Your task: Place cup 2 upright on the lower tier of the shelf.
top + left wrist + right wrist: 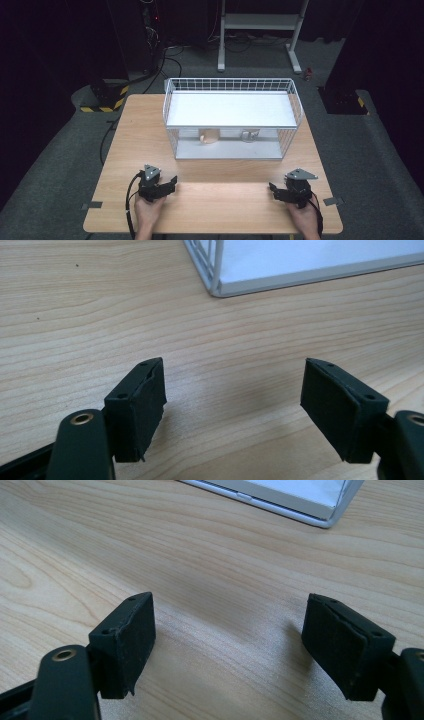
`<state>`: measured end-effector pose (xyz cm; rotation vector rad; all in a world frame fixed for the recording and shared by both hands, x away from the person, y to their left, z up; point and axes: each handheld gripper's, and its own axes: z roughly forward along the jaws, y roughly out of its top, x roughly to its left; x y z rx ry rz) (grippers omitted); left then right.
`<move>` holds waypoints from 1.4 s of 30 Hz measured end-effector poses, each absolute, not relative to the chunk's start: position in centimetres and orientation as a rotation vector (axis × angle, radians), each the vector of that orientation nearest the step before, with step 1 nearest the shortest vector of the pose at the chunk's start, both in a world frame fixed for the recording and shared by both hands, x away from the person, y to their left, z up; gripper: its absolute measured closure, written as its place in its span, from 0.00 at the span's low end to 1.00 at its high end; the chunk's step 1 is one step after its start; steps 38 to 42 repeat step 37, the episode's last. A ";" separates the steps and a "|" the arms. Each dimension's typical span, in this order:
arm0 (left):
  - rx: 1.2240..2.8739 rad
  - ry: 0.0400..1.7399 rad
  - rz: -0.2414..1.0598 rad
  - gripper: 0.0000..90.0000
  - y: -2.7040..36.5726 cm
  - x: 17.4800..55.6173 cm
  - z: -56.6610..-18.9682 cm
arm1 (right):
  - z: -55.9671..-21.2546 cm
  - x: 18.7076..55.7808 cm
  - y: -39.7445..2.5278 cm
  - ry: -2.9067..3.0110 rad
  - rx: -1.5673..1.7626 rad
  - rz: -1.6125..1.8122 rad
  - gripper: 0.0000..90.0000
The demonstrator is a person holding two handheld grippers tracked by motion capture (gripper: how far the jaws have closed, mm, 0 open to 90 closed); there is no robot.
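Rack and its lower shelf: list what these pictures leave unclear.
- High view: the two small things under the rack's top shelf, a beige one and a clear one, are too small and wire-screened to identify.
- Left gripper view: the rack is cut off by the top edge.
- Right gripper view: likewise, one corner visible.

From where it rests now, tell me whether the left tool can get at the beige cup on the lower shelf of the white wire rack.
Probably yes. The left tool is open, bare wooden table lies ahead, and the white wire rack's near side looks open. The beige cup sits well back under the upper shelf, so go in low.
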<state>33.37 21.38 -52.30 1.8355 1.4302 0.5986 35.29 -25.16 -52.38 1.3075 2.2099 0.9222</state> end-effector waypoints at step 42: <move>1.902 1.468 0.653 0.24 20.9 34.0 -52.8 | -52.4 35.3 -25.2 2.210 1.308 0.923 0.24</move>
